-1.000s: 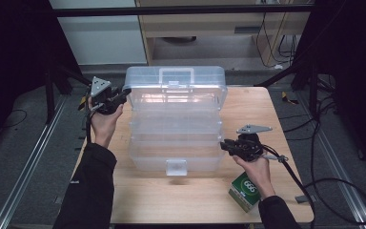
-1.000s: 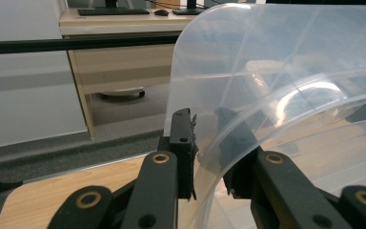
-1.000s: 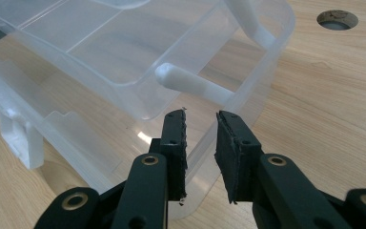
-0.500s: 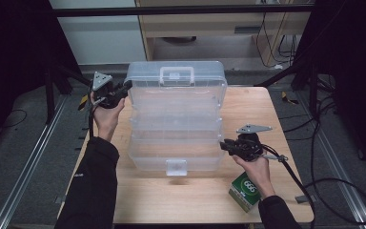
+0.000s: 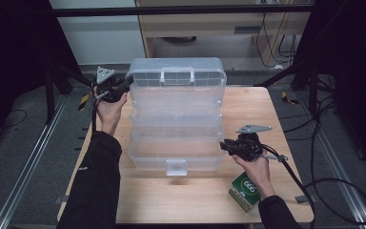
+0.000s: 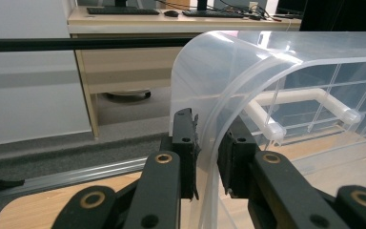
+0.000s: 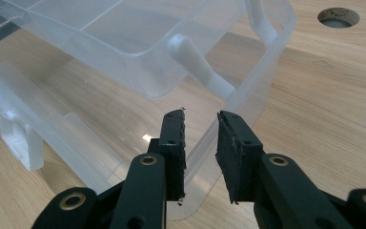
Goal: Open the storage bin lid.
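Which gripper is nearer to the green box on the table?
Right. The right gripper is just above the green box, at the clear case's near corner; the left gripper is far off, at its lid.

Dim, dark-edged high view; gripper views brighter, sharp, with mild glare.

1. The table (image 5: 276, 114) has a light wood top, pretty bare along its right edge and near edge.
2. A big clear plastic organizer box (image 5: 176, 129) sits in the middle, lid swung up toward the far edge, its base resting flat on the wood.
3. A small green carton (image 5: 244, 191) lies near the near right corner, tilted at an angle.
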`<state>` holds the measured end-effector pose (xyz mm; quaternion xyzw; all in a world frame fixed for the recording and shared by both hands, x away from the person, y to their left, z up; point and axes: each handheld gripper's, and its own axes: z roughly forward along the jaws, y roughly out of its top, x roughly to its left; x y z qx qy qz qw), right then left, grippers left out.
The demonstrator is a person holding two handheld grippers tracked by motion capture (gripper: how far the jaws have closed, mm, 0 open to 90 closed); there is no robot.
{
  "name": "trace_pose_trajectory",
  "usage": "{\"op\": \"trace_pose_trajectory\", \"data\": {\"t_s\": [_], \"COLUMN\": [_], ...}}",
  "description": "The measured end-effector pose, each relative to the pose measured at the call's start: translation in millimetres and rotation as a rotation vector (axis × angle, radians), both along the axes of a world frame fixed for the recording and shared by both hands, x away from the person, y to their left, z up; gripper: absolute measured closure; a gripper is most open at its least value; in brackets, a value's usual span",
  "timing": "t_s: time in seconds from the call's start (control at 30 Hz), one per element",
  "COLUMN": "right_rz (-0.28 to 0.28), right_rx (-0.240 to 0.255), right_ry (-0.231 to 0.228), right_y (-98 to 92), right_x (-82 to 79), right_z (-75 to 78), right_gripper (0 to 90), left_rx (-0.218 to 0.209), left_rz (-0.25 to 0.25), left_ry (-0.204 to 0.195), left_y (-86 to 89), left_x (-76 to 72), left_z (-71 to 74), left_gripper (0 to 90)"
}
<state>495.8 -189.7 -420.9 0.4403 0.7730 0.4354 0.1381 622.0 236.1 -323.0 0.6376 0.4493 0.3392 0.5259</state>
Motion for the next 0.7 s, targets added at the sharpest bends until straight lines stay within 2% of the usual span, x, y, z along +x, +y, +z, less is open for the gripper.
{"op": "trace_pose_trajectory", "data": {"t_s": [0.13, 0.7], "right_rz": [0.0, 0.003], "right_rx": [0.001, -0.007], "right_ry": [0.001, -0.002], "right_y": [0.1, 0.4], "right_x": [0.0, 0.4], "right_z": [0.0, 0.1], "right_gripper": [72.2, 71.8], "left_rx": [-0.014, 0.008], "left_rz": [-0.003, 0.031], "left_ry": [-0.001, 0.014], "left_y": [1.1, -4.4], "left_x": [3.6, 22.0], "left_z": [-1.7, -2.8], "left_gripper": [78.1, 78.5]}}
